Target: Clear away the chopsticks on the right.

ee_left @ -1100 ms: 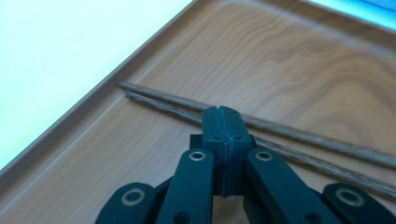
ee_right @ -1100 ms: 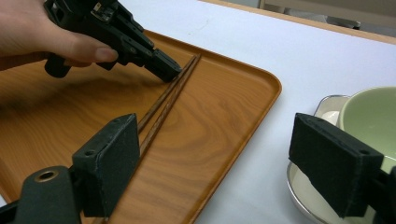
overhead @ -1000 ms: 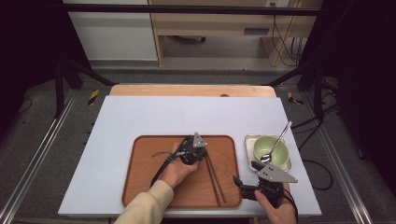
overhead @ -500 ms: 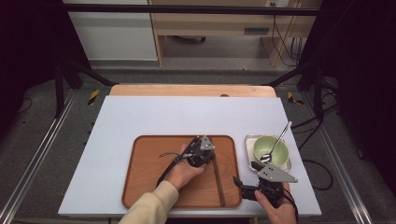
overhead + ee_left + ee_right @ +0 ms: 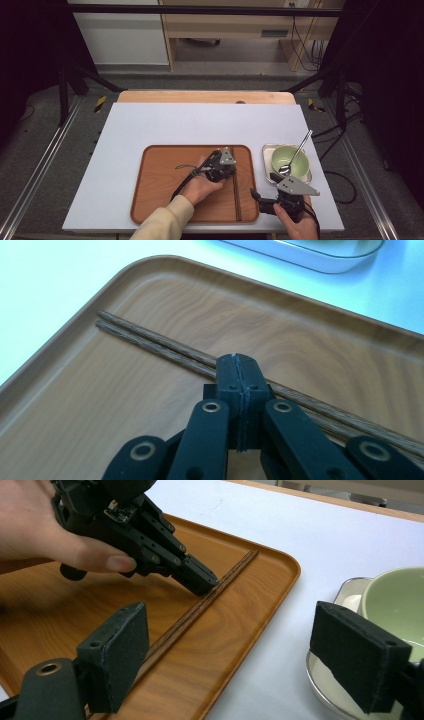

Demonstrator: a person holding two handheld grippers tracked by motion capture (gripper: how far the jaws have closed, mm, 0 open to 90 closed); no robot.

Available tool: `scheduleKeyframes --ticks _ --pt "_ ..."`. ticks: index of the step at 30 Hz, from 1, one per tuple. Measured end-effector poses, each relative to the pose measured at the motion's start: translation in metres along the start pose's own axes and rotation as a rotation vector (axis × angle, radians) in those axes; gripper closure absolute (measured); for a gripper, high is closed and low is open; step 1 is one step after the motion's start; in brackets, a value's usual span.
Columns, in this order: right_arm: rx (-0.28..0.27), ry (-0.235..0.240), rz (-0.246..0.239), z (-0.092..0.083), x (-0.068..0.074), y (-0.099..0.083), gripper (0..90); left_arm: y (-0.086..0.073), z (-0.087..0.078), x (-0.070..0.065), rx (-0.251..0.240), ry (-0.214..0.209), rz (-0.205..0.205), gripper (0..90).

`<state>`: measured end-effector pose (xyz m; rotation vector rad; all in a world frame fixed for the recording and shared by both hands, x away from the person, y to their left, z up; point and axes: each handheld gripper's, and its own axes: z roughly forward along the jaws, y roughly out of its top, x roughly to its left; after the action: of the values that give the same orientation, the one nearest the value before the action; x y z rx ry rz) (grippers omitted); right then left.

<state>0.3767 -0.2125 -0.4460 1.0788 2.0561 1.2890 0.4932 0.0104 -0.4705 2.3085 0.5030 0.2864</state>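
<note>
Chopsticks (image 5: 235, 192) lie lengthwise down the tray (image 5: 155, 200) at lower centre of the high view, just right of my closed, empty left gripper (image 5: 230, 172), its tip touching them; right gripper (image 5: 256, 196) gapes empty.

I count two wooden chopsticks (image 5: 235, 192) on one brown tray (image 5: 160, 200), one green bowl (image 5: 289, 161) in one metal dish (image 5: 266, 151), one spoon (image 5: 296, 153), and my two grippers.
</note>
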Motion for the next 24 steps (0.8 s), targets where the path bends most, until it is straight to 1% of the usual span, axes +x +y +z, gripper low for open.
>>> scheduleKeyframes --ticks 1,3,6,8,12,14,21,24 --pt "0.001 0.001 0.002 0.0 0.0 0.0 15.9 0.001 -0.001 -0.003 -0.002 -0.006 0.005 89.9" --pt "0.001 -0.001 0.0 0.0 0.0 0.0 15.9 0.002 -0.001 -0.006 0.008 -0.014 0.02 89.9" --pt "0.003 0.0 0.001 0.0 0.0 0.0 15.8 0.002 -0.001 -0.008 0.013 -0.023 0.025 89.9" --pt "0.003 0.0 0.002 0.0 0.0 0.0 15.8 0.002 -0.001 -0.009 0.025 -0.026 0.041 89.9" --pt "0.002 -0.001 0.004 0.0 0.0 0.0 15.8 0.003 0.0 -0.012 0.011 -0.033 0.029 89.9" --pt "0.0 0.0 0.002 0.0 -0.001 0.0 15.7 0.003 -0.002 -0.013 0.015 -0.034 0.036 89.9" --pt "-0.001 0.0 0.005 0.0 -0.001 0.0 15.4 0.002 -0.006 -0.013 0.01 -0.03 0.033 89.9" --pt "-0.004 -0.004 0.007 -0.001 -0.001 0.0 14.8 0.002 -0.009 -0.012 -0.002 -0.029 0.029 90.0"
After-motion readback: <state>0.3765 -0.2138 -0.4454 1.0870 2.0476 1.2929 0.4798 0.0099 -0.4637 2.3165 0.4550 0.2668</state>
